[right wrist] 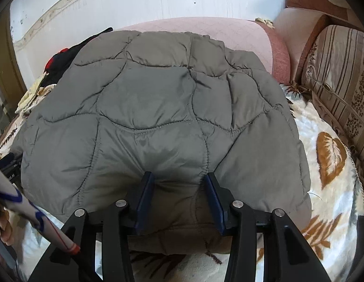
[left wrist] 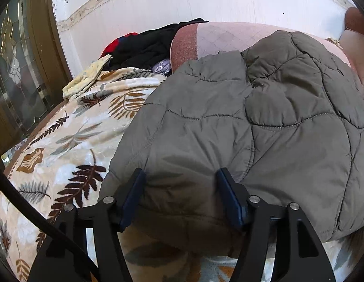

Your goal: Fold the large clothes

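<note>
A grey quilted jacket lies folded on a leaf-patterned blanket. In the left wrist view my left gripper stands open around the jacket's near left fold; the padded cloth lies smooth between its blue pads. In the right wrist view my right gripper is shut on the jacket's near edge, and the cloth puckers between its pads. The brownish lining shows under that edge.
A pile of dark and red clothes lies at the far left beside a pink cushioned block. A striped cushion stands at the right. A person's patterned sleeve shows at the lower left.
</note>
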The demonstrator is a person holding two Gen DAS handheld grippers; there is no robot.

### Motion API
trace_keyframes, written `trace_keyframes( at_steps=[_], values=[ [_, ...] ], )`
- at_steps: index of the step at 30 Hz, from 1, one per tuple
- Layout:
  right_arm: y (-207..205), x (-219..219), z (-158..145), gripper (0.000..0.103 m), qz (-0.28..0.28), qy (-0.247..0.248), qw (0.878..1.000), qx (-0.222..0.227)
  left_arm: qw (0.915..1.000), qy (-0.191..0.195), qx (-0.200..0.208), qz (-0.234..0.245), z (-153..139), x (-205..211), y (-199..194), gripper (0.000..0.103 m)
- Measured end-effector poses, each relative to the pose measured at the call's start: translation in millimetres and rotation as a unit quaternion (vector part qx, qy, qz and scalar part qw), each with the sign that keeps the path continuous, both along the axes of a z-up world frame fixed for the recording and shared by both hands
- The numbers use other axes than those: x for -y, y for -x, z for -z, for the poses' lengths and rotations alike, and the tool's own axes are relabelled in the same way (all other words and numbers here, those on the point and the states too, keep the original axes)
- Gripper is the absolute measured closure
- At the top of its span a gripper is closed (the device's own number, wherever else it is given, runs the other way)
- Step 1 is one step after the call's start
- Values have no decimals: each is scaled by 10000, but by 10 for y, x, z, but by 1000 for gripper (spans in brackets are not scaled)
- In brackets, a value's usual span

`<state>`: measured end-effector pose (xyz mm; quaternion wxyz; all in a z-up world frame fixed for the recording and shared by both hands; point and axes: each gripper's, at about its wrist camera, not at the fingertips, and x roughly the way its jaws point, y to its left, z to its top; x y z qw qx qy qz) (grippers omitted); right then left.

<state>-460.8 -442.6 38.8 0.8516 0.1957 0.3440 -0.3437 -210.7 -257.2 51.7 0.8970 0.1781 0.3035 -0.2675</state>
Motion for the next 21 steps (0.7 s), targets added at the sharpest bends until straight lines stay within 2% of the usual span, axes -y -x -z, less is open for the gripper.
trace_keyframes(
  at_steps=[16,21],
  values=[
    [59,37,40,55,-103,-100,9999,94,10000,-21,72,-36,46,25,-1,39],
    [207,117,-118,56,-54,-236,9987,449,10000,17,21,-42,37,14,-25,39]
  ],
)
